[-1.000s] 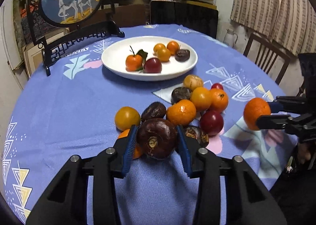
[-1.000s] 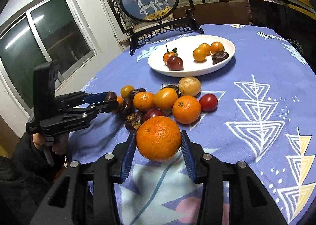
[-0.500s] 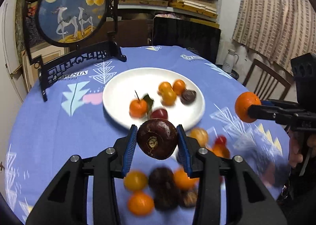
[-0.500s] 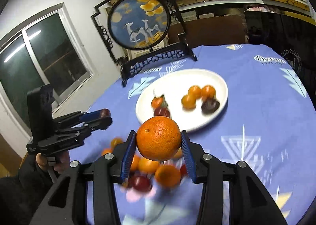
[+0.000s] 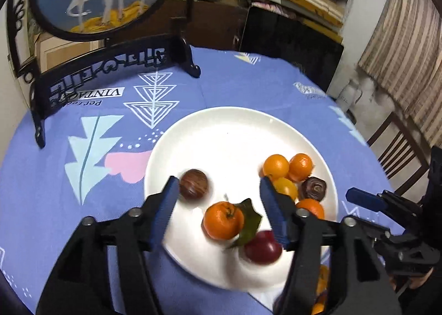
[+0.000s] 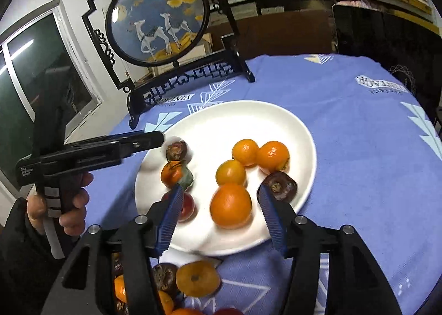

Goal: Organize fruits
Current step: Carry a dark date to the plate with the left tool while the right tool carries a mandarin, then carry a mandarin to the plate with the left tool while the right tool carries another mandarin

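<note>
Both grippers stand over the white plate (image 6: 290, 127) on the blue-clothed table (image 6: 359, 149), and both are released, jaws spread wide with nothing between them.

Left gripper (image 5: 218, 198): its left fingertip lies just beside a dark brown round fruit (image 5: 193, 183), which rests on the plate's left part. Whether pad and fruit touch cannot be told. Seen from the right wrist camera, this same gripper (image 6: 154, 139) reaches in from the left, with the brown fruit (image 6: 176, 150) at its tip.

Right gripper (image 6: 219, 203): a large orange (image 6: 230, 205) sits on the plate between its open fingers, clear of both pads.

Other contents of the plate: a small tangerine with a leaf (image 5: 223, 219), a dark red plum (image 5: 262, 248) at the near rim, two small oranges (image 6: 259, 153) side by side, a yellow-orange fruit (image 6: 230, 172) just in front of them, and a dark wrinkled fruit (image 6: 279, 186) near the right fingertip.

Off the plate, at the near edge of the table, more fruit lies in a loose group (image 6: 179, 281), partly hidden by the right gripper's body.

A round painted screen on a black stand (image 6: 157, 16) stands behind the plate.
</note>
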`<state>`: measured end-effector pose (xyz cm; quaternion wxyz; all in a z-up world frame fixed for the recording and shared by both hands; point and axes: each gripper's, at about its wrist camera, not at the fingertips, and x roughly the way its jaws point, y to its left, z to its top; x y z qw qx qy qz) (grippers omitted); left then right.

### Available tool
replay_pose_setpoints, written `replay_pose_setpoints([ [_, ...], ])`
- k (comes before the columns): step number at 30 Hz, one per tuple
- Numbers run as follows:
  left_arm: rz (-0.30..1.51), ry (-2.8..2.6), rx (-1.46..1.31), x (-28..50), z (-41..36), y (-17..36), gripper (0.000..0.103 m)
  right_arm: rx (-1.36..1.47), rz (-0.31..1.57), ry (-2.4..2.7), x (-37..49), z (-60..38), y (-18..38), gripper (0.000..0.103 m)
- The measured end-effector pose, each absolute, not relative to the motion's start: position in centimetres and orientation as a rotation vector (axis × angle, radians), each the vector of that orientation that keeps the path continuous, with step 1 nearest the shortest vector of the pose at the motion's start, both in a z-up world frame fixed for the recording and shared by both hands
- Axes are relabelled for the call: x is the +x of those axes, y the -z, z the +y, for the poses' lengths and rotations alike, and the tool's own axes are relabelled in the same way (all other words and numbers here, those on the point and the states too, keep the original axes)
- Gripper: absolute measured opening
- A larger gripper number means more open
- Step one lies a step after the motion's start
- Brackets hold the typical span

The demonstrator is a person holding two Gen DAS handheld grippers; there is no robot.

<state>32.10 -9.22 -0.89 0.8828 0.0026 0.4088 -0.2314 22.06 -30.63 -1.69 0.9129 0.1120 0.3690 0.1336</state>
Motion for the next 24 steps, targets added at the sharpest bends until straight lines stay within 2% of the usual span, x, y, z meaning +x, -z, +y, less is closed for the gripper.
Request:
replay_pose_setpoints([
  [2,0.847,0.506,0.012,30.2,-8.4,0.6,0.063,0.232,0.749,-0.276,20.7,-30.9,1.4,0.058],
  [4,0.832,0.512,0.051,27.6,-7.5,0.5,0.073,0.224,0.747,-0.276,19.2,-31.1,1.4,0.058],
  [5,0.816,0.514,0.091,25.6,-6.9,0.5,0.074,0.221,0.749,-0.273,18.4,-31.2,1.5,0.059],
  [13,0.810,0.535,0.243,15.5,-2.4,3.6,0.074,0.249,0.747,-0.252,11.9,-32.2,2.5,0.062],
  [18,0.809,0.529,0.276,12.6,-0.7,5.4,0.074,0.250,0.756,-0.241,9.3,-32.4,2.9,0.062],
  [20,0.828,0.519,0.262,12.3,-0.6,6.1,0.070,0.255,0.764,-0.238,8.8,-32.3,3.1,0.062],
  [21,0.841,0.515,0.262,12.5,-0.8,6.4,0.058,0.256,0.766,-0.237,8.6,-32.2,3.2,0.062],
  [24,0.871,0.533,0.248,12.8,-1.6,7.3,0.046,0.252,0.772,-0.243,8.1,-31.8,3.3,0.062],
])
